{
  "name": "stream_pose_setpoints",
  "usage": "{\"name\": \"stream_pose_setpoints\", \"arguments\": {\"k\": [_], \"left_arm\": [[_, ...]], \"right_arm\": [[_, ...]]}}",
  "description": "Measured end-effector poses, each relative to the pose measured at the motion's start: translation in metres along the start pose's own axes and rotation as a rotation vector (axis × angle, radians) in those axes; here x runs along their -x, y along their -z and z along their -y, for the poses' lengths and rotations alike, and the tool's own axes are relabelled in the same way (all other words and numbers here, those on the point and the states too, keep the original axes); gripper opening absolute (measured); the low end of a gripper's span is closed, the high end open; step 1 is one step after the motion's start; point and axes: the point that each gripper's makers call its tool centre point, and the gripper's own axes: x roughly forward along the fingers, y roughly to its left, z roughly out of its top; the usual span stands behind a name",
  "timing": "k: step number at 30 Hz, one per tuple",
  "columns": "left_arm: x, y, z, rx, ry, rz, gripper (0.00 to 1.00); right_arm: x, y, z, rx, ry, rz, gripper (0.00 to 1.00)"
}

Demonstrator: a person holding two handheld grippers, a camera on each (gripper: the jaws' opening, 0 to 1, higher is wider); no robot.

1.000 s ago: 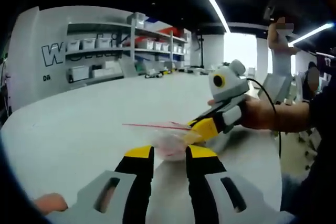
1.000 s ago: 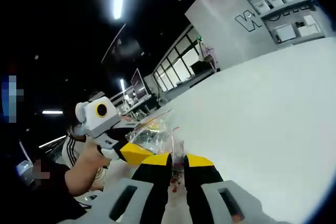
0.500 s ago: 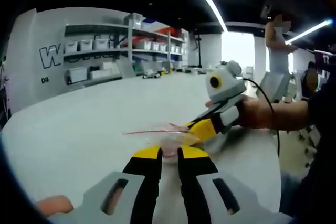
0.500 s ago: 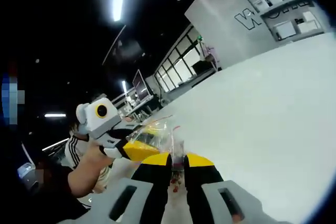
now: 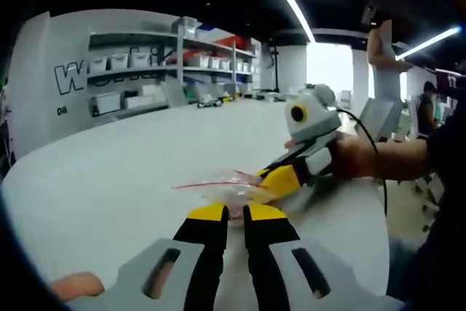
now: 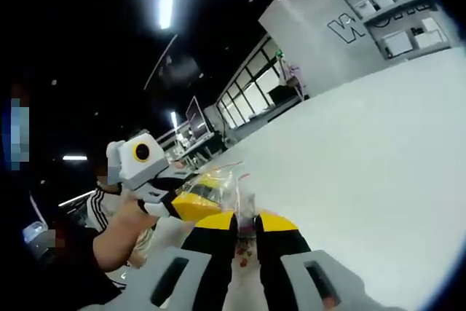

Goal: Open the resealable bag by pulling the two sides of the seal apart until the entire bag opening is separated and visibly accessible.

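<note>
Two yellow-tipped grippers pinch a clear resealable plastic bag above a white table.

Left gripper view: the left gripper [image 5: 233, 213] rises from 6 o'clock, its black, yellow-tipped jaws pressed nearly together on the near edge of the clear resealable plastic bag with a red seal strip [image 5: 227, 189], just above centre. The right gripper [image 5: 285, 178] comes in from 3 o'clock, held by a hand [image 5: 354, 156], its yellow tip touching the bag's far side. The broad white table [image 5: 131, 158] spreads behind; grey wall shelves with storage bins [image 5: 156, 71] sit at 10 o'clock.

Right gripper view: the right gripper [image 6: 246, 218] at 6 o'clock has its jaws closed on the bag [image 6: 220, 183], while the left gripper [image 6: 195, 207] reaches it from 9 o'clock.
</note>
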Motion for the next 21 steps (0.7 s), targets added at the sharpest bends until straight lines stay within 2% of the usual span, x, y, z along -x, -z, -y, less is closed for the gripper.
{"name": "stream_pose_setpoints", "arguments": {"k": [7,11,21], "left_arm": [[0.000,0.000,0.002,-0.013,-0.001,-0.007,0.09],[-0.001,0.000,0.004,-0.017,0.001,-0.010,0.09],[0.000,-0.002,0.008,-0.056,-0.010,-0.030,0.09]], "right_arm": [[0.006,0.004,0.002,0.020,0.008,-0.001,0.11],[0.010,0.007,0.005,0.041,0.025,-0.011,0.16],[0.024,0.008,0.007,0.042,0.047,-0.014,0.15]]}}
